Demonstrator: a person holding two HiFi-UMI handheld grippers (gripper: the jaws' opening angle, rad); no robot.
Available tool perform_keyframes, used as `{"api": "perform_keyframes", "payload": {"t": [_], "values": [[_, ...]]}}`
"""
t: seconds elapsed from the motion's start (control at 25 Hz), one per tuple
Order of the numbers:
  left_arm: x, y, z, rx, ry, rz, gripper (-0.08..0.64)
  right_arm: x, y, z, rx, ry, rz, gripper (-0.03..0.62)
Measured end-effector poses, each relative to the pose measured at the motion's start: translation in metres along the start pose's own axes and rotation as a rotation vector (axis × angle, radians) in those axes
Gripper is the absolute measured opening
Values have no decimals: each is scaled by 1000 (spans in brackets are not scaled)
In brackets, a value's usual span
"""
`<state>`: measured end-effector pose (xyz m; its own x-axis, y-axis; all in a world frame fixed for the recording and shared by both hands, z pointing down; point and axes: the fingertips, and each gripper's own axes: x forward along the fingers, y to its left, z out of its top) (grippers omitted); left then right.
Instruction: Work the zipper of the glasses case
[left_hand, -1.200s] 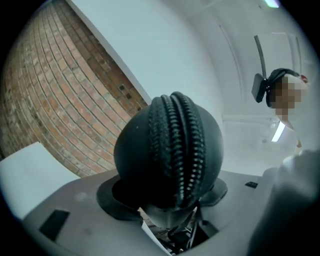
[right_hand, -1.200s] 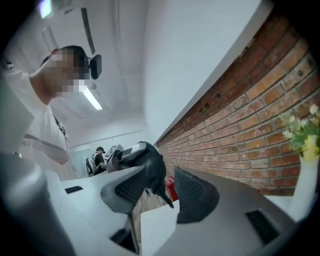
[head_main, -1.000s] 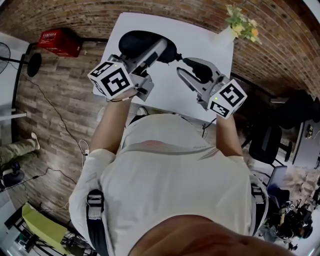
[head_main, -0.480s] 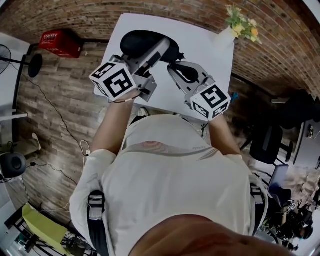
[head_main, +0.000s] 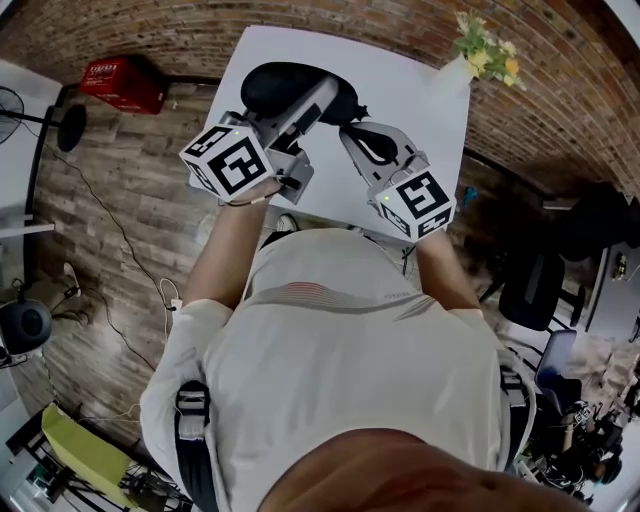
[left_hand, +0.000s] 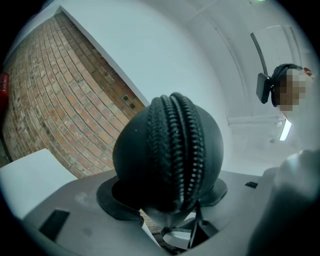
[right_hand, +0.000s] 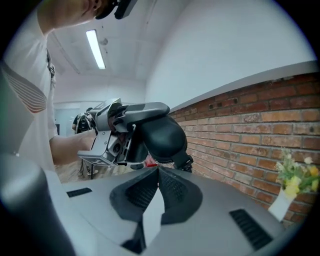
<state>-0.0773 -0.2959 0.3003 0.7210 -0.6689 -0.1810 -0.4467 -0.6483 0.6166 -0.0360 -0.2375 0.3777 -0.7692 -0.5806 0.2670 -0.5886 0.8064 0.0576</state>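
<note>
We see the left gripper (left_hand: 167, 197) clamped on the black glasses case (left_hand: 167, 155), one jaw on each side of its rounded body. In the left gripper view the end of the case points at the camera, and the zipper (left_hand: 177, 150) runs up its middle from the jaws to the top. In the head view the case lies over the far left part of the white table (head_main: 410, 85), its long side pointing right. We cannot tell from there whether it touches the tabletop.

The right gripper (right_hand: 158, 172) has its ribbed pads (right_hand: 175, 187) brought together at the tips. A narrow wedge opens behind them toward the camera, and we see nothing between them. The tips sit just short of the near right end of the case, where a small zipper pull (right_hand: 186, 162) sticks out slightly to their right. We cannot tell whether they touch it.

At the table's far right corner stands a white vase of yellow flowers (head_main: 478, 48). A red box (head_main: 120, 82) sits on the wooden floor to the table's left.
</note>
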Motion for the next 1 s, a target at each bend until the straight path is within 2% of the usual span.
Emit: {"api": "perform_keyframes", "payload": {"t": [0.36,0.56,0.68,0.84,1.0], "values": [[-9,5,-5,-14,15,7,268,-2,-10,-4,-122,49,-84,55],[-27,7,-12,-67,36,2,268,-3,-13,0,-198,68,-120,57],[-32,6,-20,-79,73,-23,267,-5,-11,0,-270,78,-128,57],[-39,0,-28,-32,146,-64,268,-4,-6,1,-398,82,-134,57],[-44,-1,-32,-69,222,-106,267,-4,2,2,-501,59,-126,57]]}}
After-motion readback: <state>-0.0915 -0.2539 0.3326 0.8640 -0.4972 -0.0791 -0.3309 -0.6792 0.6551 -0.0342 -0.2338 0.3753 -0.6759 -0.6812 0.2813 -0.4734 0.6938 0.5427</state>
